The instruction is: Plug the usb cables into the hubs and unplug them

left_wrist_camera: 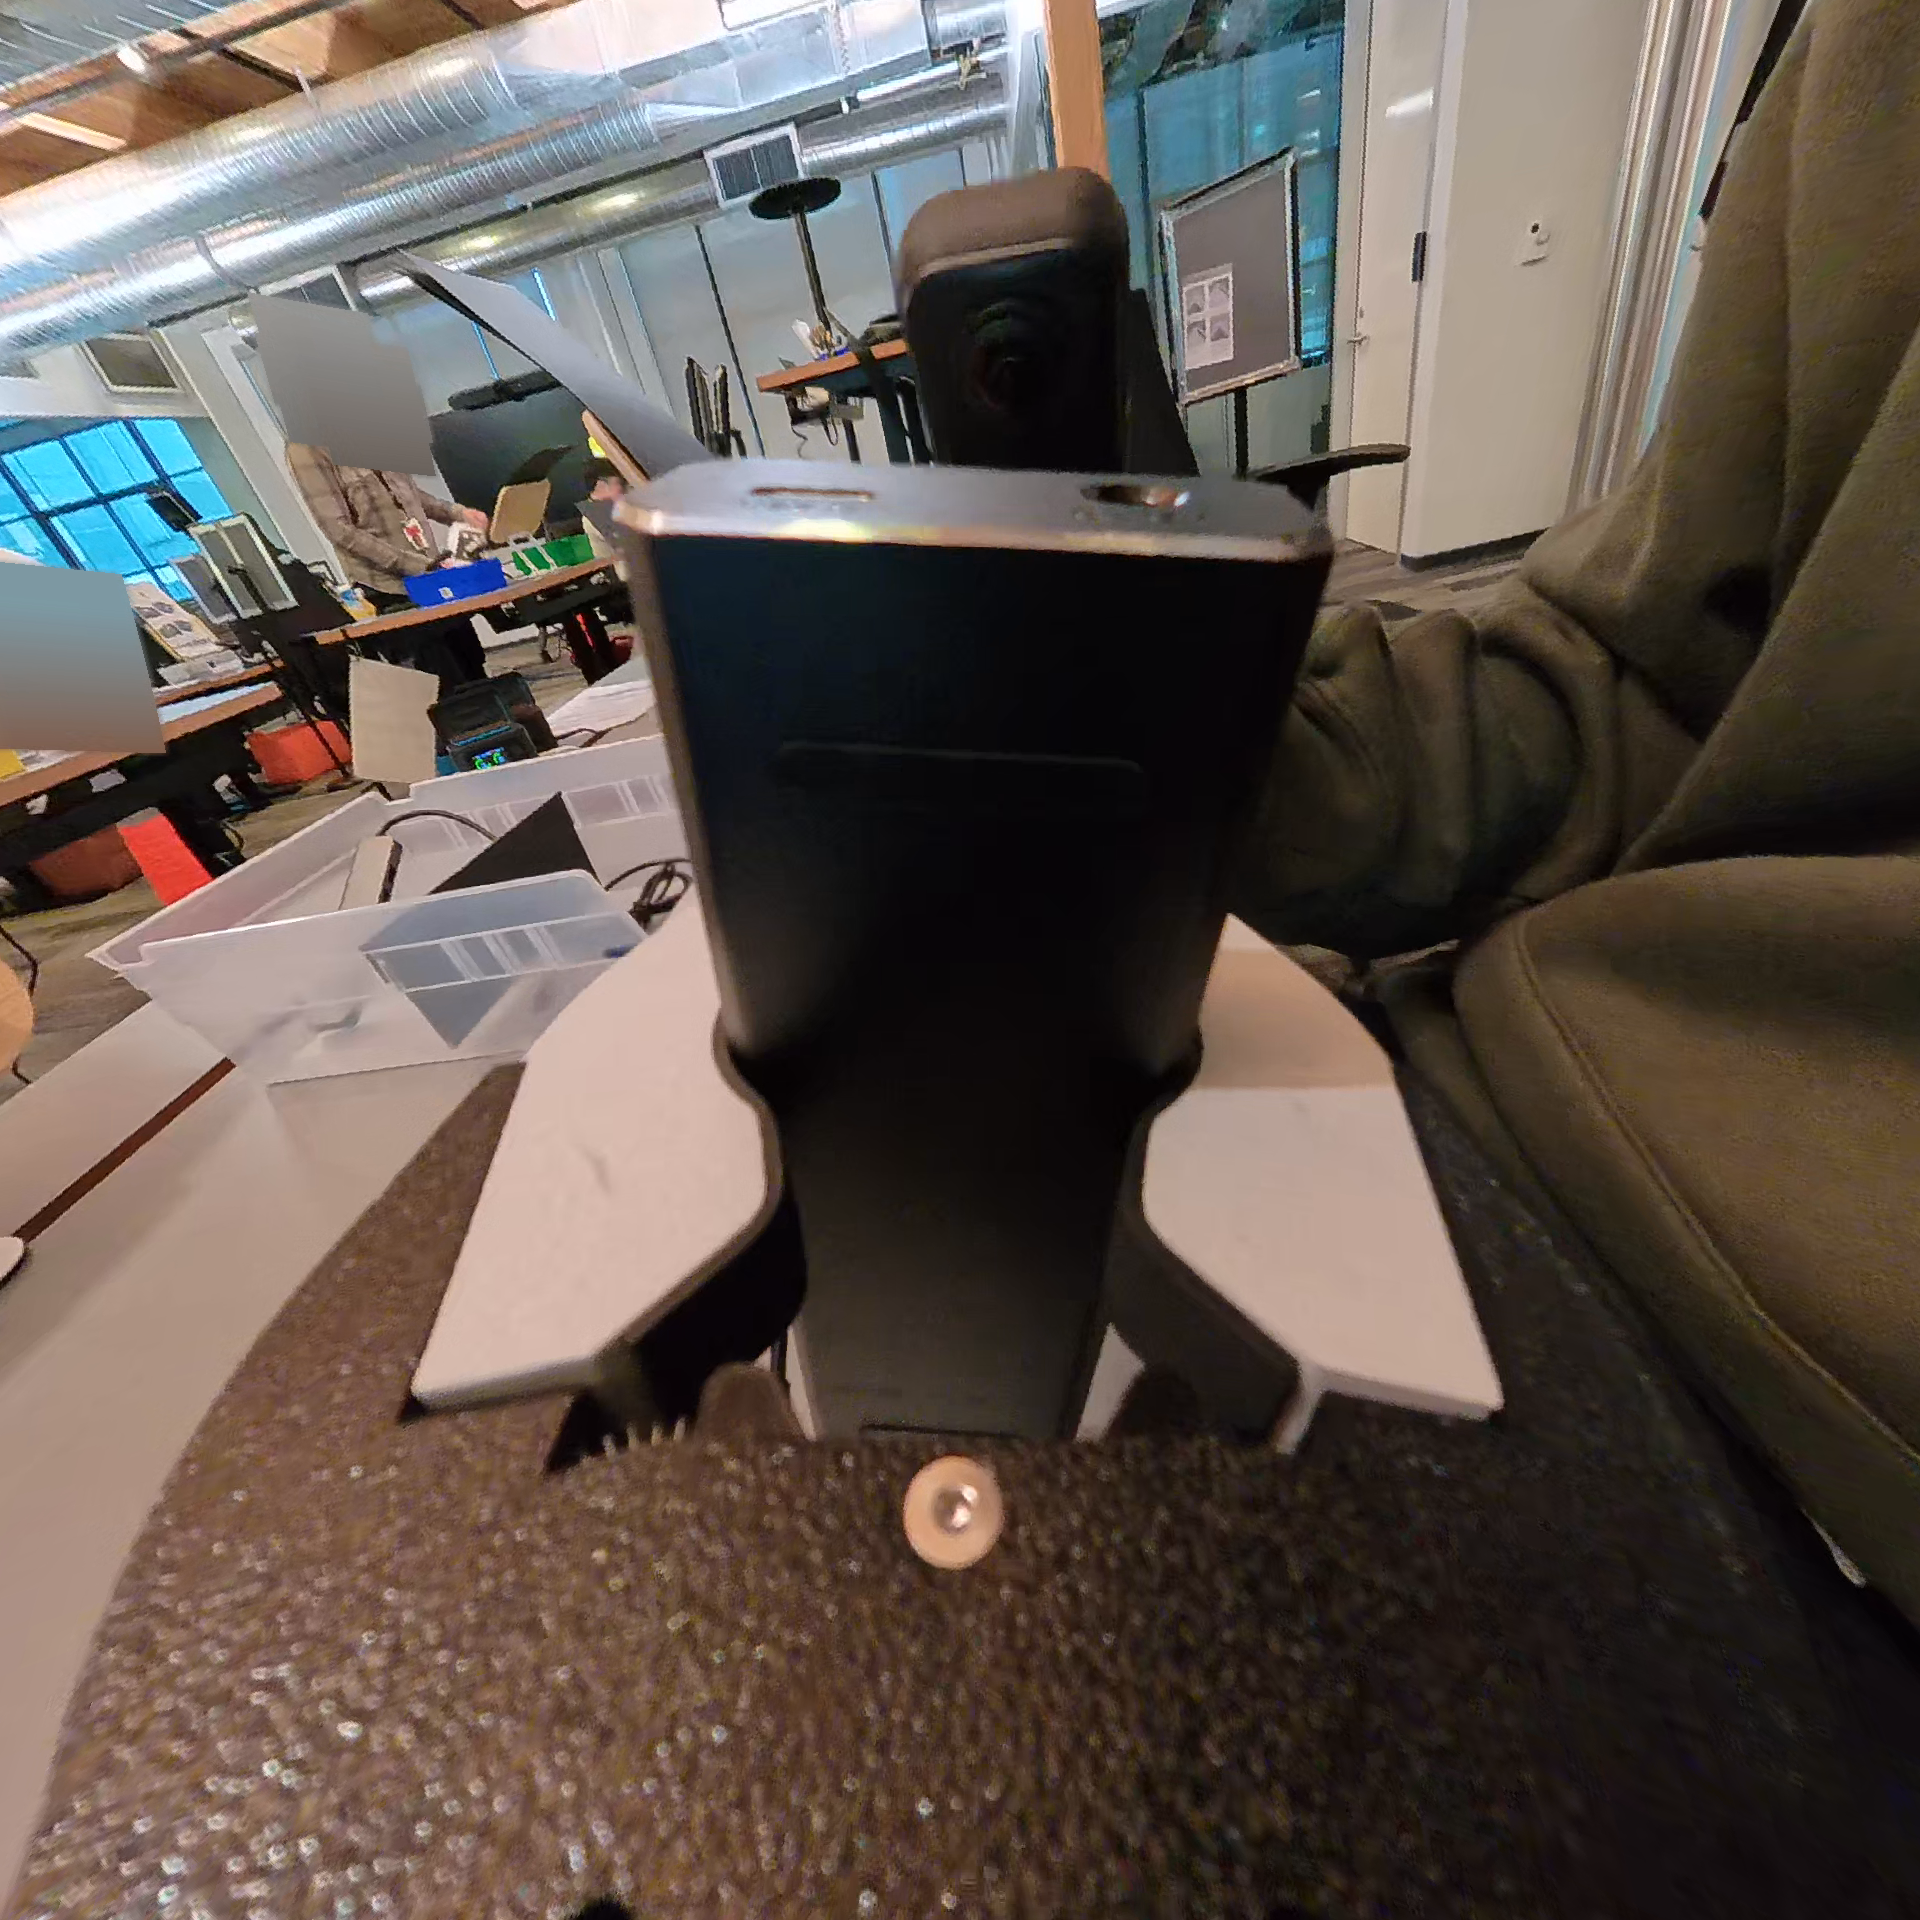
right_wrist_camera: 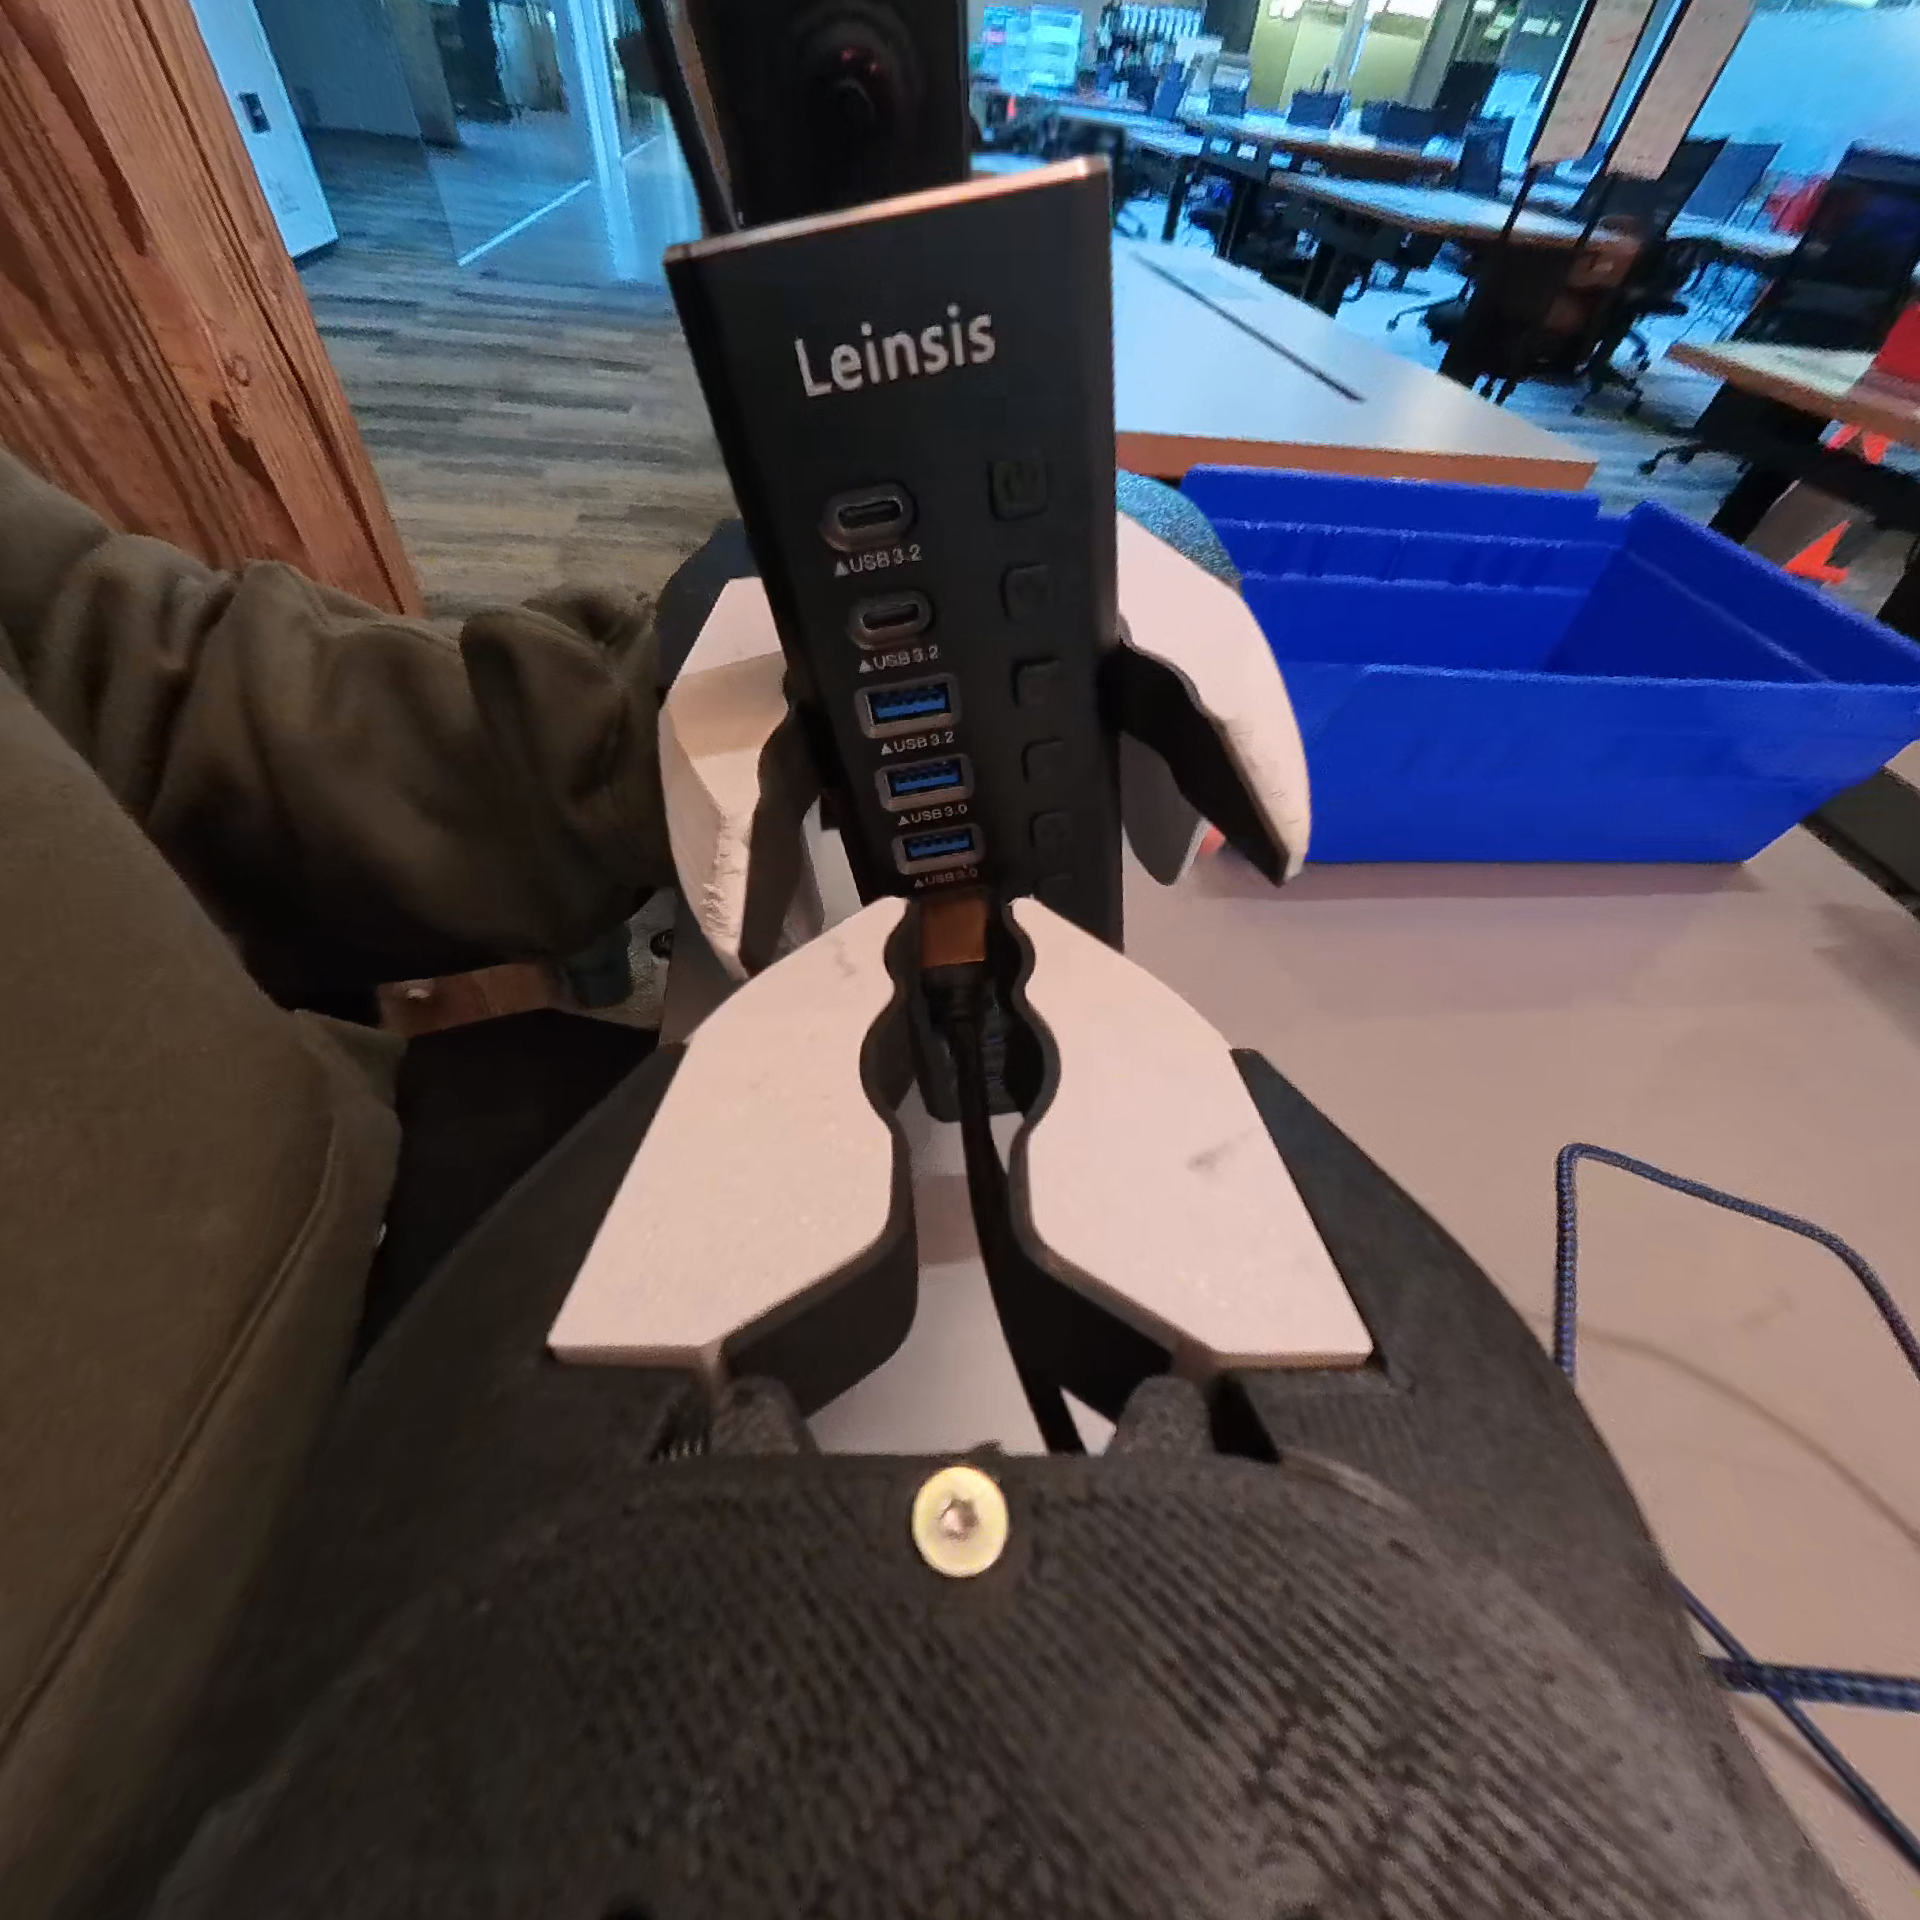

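Note:
My left gripper (left_wrist_camera: 961, 1039) is shut on a black USB hub (left_wrist_camera: 966, 727) and holds it upright, back side toward its camera. In the right wrist view the hub (right_wrist_camera: 935, 436) shows its front with a column of ports, clamped between the left gripper's white fingers (right_wrist_camera: 1216, 727). My right gripper (right_wrist_camera: 957, 916) is shut on a black USB cable's plug (right_wrist_camera: 952, 943), its metal end right at the hub's face below the lowest visible blue port (right_wrist_camera: 940, 847). I cannot tell whether it is seated in a port. The cable (right_wrist_camera: 982, 1195) runs back between my fingers.
A blue bin (right_wrist_camera: 1558, 727) stands on the grey table (right_wrist_camera: 1455, 1039) to the right. A blue braided cable (right_wrist_camera: 1662, 1195) lies at the right. Clear plastic bins (left_wrist_camera: 312, 977) sit to the left. An olive sleeve (left_wrist_camera: 1507, 727) is beside the hub. A wooden post (right_wrist_camera: 156, 312) stands at the far left.

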Motion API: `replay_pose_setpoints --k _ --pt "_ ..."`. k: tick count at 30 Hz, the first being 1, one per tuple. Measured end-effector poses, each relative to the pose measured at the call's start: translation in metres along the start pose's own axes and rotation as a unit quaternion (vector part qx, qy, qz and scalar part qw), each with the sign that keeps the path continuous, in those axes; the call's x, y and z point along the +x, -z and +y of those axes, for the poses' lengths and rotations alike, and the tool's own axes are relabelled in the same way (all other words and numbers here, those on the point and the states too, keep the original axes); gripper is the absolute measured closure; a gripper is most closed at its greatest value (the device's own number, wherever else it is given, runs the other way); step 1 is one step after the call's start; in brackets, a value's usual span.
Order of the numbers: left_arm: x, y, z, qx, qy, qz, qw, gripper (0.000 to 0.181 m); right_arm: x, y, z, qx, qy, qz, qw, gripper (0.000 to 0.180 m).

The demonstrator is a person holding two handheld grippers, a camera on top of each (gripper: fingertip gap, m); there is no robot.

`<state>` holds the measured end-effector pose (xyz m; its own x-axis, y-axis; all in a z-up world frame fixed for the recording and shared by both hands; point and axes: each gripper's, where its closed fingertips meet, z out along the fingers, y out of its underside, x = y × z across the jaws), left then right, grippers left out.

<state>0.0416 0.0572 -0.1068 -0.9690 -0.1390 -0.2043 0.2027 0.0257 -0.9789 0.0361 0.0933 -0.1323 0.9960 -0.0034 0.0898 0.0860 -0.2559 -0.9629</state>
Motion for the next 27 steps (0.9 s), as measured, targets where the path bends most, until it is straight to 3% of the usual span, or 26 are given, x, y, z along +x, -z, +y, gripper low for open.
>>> replay_pose_setpoints --k 16,27 --pt "-0.0018 0.0027 0.0011 0.012 0.009 0.002 1.0 0.109 0.0014 0.0003 0.003 -0.002 0.037 0.022 0.999 0.164" --pt "0.0016 0.0038 -0.0005 0.02 0.005 0.012 1.0 0.109 -0.0012 0.0033 0.0024 -0.018 0.009 0.006 1.0 0.164"
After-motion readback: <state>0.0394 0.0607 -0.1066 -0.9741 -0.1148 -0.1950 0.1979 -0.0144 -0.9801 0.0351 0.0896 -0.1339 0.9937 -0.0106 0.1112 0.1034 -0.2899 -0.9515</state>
